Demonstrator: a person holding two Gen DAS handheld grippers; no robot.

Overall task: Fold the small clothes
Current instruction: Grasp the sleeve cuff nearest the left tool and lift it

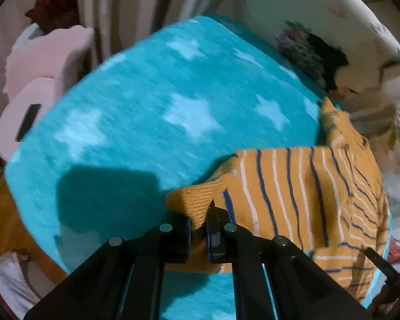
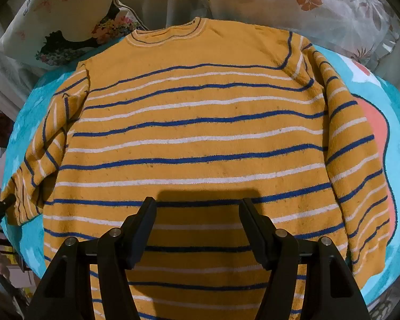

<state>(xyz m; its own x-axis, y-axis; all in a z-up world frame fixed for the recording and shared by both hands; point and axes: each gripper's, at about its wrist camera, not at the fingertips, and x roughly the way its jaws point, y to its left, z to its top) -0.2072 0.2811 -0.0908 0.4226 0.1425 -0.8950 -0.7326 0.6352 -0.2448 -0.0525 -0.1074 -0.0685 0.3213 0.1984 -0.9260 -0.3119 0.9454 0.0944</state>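
My left gripper [image 1: 198, 233] pinches the sleeve cuff [image 1: 192, 200], sweater [image 1: 293, 186] body stretching right of frame; right gripper [image 2: 197, 229] hangs open above it.

Left tool [image 1: 198, 230] clamped on striped sweater's [image 1: 301, 194] cuff, over starred turquoise blanket [image 1: 136, 112].

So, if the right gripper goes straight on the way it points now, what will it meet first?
Most likely the striped sweater: the right gripper hangs open over its lower body, with only knit between the fingers. How far above it is unclear.
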